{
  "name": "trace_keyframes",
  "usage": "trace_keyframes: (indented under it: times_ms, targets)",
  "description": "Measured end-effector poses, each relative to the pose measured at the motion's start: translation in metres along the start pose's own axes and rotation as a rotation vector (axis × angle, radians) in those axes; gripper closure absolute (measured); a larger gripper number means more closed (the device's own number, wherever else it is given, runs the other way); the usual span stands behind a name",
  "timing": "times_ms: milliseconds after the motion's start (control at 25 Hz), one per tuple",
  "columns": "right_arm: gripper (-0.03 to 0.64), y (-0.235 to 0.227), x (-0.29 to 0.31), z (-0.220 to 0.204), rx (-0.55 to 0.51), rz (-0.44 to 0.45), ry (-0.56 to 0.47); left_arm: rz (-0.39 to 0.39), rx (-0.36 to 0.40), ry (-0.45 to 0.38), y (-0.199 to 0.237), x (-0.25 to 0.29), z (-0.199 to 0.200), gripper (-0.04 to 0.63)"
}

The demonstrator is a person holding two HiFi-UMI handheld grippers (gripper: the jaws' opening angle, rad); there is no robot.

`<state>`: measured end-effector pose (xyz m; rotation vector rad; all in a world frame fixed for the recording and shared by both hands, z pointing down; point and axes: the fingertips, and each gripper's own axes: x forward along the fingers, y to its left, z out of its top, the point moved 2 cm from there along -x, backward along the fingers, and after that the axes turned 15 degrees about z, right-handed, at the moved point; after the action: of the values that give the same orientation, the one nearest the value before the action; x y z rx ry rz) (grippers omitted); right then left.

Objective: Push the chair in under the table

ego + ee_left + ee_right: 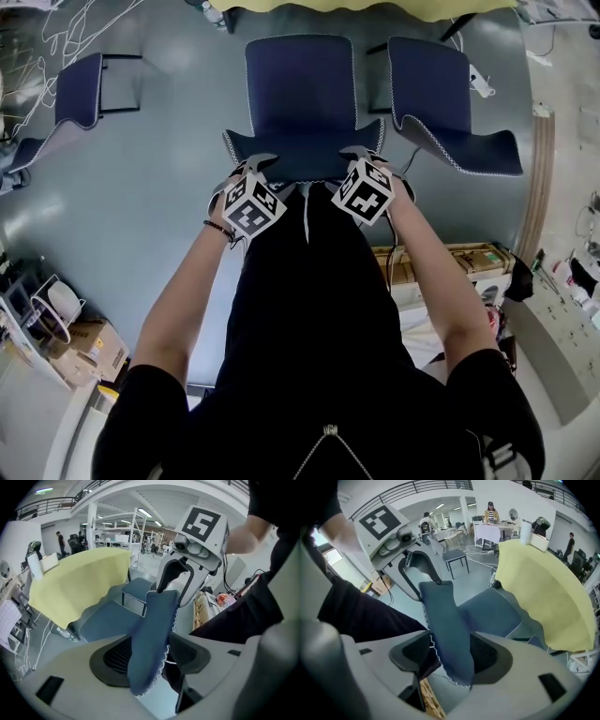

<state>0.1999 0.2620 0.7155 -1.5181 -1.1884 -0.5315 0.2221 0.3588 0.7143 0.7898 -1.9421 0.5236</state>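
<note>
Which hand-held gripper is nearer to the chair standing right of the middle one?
Right. The right hand-held gripper straddles the middle chair's backrest at the end beside the right-hand chair; the left hand-held gripper straddles the same backrest at its far end.

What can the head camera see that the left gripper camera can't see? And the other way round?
Only the head view: the blue chair off to the left and the marker cube on the left gripper. Only the left gripper view: the big hall behind the table, with a person standing far off. Both: the middle chair's back, the yellow table and the right gripper.
</note>
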Motion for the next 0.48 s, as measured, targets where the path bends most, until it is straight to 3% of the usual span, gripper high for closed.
trace_keyframes:
  times_ms: [160,480]
  targets:
    - [0.37,0.008,0.009,-0.008,-0.046,0.038,0.081,-0.05,0.14,0.067,-0.012,0.002,-0.009,0.354]
    - [0.37,-0.012,0.045,-0.02,-0.062,-0.031,0.14,0.028,0.181,0.111,-0.016,0.035,-0.026,0.354]
